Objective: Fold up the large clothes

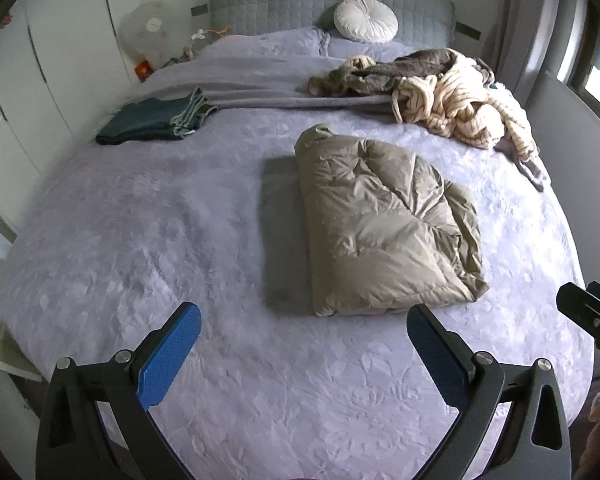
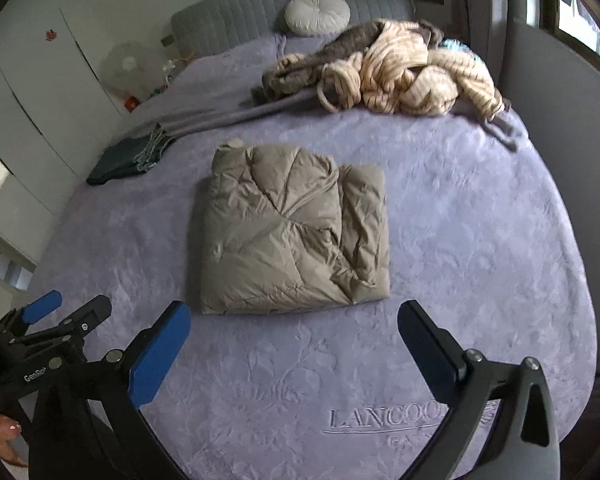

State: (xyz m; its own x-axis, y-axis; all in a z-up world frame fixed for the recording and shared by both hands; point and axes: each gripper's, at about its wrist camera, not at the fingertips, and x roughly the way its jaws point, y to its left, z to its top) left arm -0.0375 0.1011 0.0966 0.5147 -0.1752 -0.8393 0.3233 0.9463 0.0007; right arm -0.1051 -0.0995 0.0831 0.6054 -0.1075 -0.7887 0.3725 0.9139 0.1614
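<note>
Left wrist view: left gripper point(image 1: 304, 334) has its jaws spread wide with nothing between them, hanging above the lilac bedspread point(image 1: 140, 240). The folded beige puffer jacket point(image 1: 384, 224) lies flat mid-bed, just ahead and right of the fingers, apart from them. Folded dark jeans point(image 1: 156, 120) sit far left. The unfolded pile of striped and grey clothes point(image 1: 440, 88) is at the far right, near the round white cushion point(image 1: 366, 20). The tip of the right gripper shows at the right edge.

Right wrist view: right gripper point(image 2: 294, 330) is fully spread, empty, over bare bedspread just short of the jacket's near edge. The left gripper sits off to the lower left.

Judgement: the jacket fold looks finished and the release is clean. To do this step well, lift both grippers clear without snagging the slippery shell. Then move the bundle beside the jeans, or reach for the pile. Take one garment only and pinch at the shoulder seams.
</note>
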